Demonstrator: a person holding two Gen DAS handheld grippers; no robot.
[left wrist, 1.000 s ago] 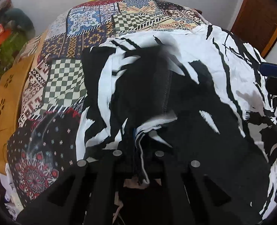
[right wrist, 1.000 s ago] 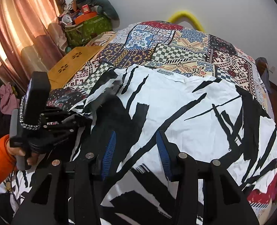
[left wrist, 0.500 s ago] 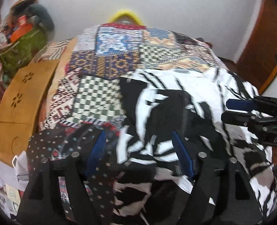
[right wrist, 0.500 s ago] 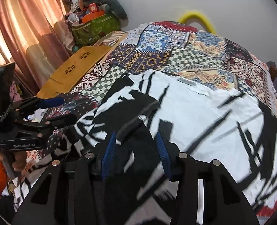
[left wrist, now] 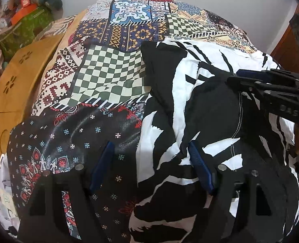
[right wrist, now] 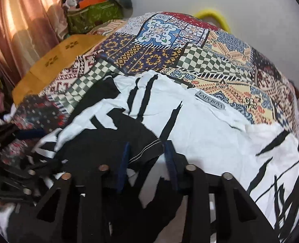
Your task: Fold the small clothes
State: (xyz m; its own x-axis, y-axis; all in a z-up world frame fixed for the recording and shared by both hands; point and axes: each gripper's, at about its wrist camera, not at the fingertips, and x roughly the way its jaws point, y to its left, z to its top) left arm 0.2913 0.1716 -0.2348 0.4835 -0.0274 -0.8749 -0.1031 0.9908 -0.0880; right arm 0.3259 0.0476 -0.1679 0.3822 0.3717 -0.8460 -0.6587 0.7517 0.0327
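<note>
The black-and-white shirt (right wrist: pixel 200 129) lies spread on the bed (left wrist: pixel 113 75). Both the left tongs (left wrist: pixel 149 164) and right tongs (right wrist: pixel 147 162) stand apart, empty. Soft, light cloth; best pinched at the stitched hem (right wrist: pixel 147 149), twelve o'clock of the right tongs.

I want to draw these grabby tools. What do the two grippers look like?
Both look alike. The left gripper has two black plastic fingers with triangle-shaped holes, round silver bolt heads, and blue pads on the inner faces. The right gripper has the same black fingers, silver bolts and blue pads. Seen from the left wrist view, its side carries pale lettering, partly cut off. No cables or sleeves show.
</note>
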